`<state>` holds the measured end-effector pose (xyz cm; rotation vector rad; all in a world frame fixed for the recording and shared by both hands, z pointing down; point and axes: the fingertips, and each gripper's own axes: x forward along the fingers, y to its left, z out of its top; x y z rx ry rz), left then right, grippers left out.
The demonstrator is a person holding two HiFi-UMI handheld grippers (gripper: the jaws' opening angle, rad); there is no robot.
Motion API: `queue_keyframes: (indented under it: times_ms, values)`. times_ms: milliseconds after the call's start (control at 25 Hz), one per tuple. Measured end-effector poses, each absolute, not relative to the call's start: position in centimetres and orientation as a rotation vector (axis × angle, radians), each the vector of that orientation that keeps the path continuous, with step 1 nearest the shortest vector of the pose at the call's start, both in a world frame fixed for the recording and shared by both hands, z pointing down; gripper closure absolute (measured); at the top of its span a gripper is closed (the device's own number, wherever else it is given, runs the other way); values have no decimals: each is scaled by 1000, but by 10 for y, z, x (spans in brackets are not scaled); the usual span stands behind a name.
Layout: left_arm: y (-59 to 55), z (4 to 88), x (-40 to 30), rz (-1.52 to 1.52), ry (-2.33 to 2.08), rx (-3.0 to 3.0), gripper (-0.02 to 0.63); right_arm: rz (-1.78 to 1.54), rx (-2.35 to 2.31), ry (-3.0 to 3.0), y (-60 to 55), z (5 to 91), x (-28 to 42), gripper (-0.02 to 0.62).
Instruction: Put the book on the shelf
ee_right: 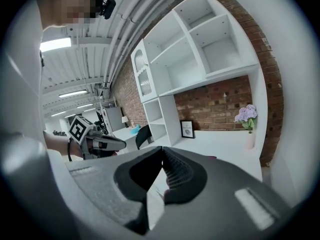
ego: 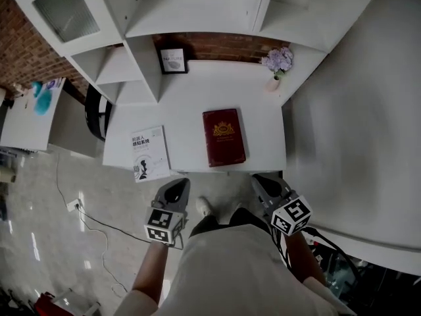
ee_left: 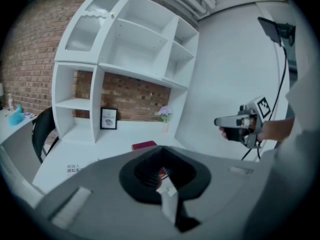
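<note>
Two books [ego: 223, 137] [ego: 149, 152] lie on white desk [ego: 191, 94] below shelves [ego: 191, 12]; grippers' [ego: 179, 185] [ego: 261, 179] fingers [ee_right: 177, 176] pressed together

Pale shirt [ego: 230, 272]; grey left gripper [ego: 176, 188], grey right gripper [ego: 266, 184] — black-and-white marker cubes [ego: 163, 226], black cable [ego: 325, 237] behind right one.
</note>
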<state>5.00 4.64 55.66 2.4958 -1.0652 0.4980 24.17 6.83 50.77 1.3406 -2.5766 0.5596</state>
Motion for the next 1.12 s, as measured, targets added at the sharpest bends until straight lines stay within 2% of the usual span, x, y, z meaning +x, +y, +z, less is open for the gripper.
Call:
queue_keyframes:
  times_ms: [440, 800, 1000, 1120]
  values:
    - [13, 612, 91, 513, -1071, 2456, 598, 656, 1172, -2547, 23, 566, 266, 556]
    - [-26, 688, 121, 556, -1038, 2354, 590, 719, 978, -2481, -14, 650, 276, 515]
    - [-39, 739, 130, 593, -985, 2242, 551, 764, 913, -2421, -31, 705, 281, 488]
    - [-47, 774, 133, 595, -957, 2176, 495, 802, 876, -2377, -40, 738, 283, 467]
